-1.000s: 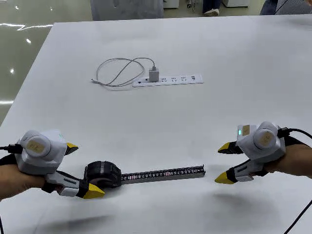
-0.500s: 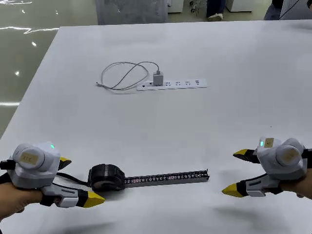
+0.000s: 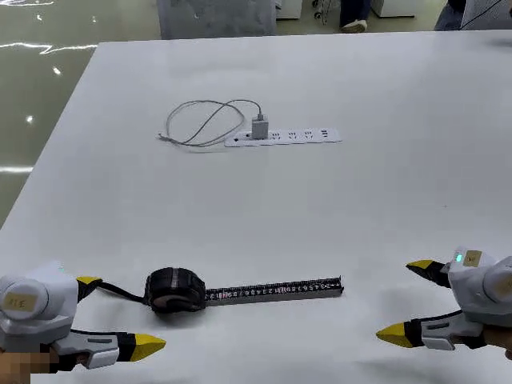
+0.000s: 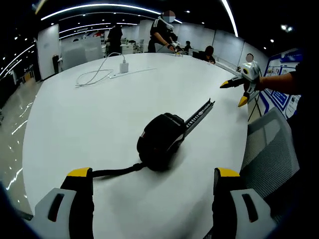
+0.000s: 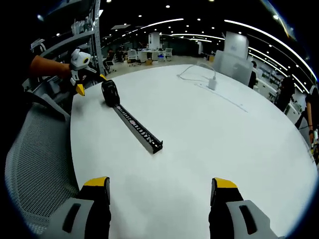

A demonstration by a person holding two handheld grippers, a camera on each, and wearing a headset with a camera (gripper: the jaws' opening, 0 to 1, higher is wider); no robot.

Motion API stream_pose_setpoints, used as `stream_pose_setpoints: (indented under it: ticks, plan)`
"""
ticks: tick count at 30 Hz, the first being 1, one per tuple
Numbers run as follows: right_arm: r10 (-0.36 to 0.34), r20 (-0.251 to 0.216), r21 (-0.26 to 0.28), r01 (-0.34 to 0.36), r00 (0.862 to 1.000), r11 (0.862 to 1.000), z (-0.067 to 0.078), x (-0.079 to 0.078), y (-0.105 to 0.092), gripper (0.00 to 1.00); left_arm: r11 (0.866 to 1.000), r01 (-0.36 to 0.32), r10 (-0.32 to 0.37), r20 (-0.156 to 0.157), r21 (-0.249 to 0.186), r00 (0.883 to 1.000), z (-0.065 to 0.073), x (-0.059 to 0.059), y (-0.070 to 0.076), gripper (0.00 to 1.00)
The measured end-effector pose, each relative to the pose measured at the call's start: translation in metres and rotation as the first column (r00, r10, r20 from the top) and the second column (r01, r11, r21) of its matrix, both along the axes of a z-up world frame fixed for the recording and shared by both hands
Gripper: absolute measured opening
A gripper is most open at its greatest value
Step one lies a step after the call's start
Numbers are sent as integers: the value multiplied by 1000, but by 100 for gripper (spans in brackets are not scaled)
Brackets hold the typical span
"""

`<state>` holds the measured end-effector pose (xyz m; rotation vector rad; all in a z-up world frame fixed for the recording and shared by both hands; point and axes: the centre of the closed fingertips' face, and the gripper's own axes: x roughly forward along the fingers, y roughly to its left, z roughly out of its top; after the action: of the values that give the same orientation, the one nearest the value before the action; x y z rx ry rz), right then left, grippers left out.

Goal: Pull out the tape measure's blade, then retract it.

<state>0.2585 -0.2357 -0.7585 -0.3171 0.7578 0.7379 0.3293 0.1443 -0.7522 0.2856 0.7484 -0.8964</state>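
One broad white table [image 3: 336, 208] takes up most of the head view, with glossy pale floor [image 3: 32, 88] along its left edge. The gripper views show an open office with ceiling light strips [image 5: 159, 22]. A white power strip [image 3: 288, 137] lies mid-table, with a charger [image 3: 260, 128] plugged in and its cable [image 3: 204, 120] looped to the left. Near the front edge lies the black tape measure [image 3: 174, 290], its blade [image 3: 276, 289] drawn out flat to the right. The left gripper [image 3: 122, 312] sits just left of the case, jaws spread and empty. The right gripper [image 3: 402, 298] is well clear of the blade tip, likewise spread. A second ago the left jaws straddled the case; both grippers have since backed outward, and the tape is unmoved.
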Motion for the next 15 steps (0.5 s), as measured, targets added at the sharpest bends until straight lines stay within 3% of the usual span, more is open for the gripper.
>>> stream_pose_setpoints:
  ticks: [1,4,6,9,12,15]
  plan:
    - [-2,3,0,2,1000,1000,1,-2,-1,82,1000,6,-6,22,2,1000,2,1,1,99]
    - [-10,11,-3,10,1000,1000,5,-7,-6,86,1000,-12,12,16,-18,1000,5,1,6,99]
    - [-22,10,-2,22,1000,1000,7,-12,-11,88,1000,-13,14,43,-21,999,7,3,9,99]
    - [-26,1,-16,27,1000,1000,3,-18,-20,90,998,-24,26,28,-49,999,10,0,10,99]
    - [-41,-5,-12,41,999,999,3,-24,-24,98,999,-30,31,30,-42,999,9,-2,14,99]
    - [-47,-7,-3,47,999,999,6,-28,-23,99,999,-35,36,25,-38,999,8,-5,19,99]
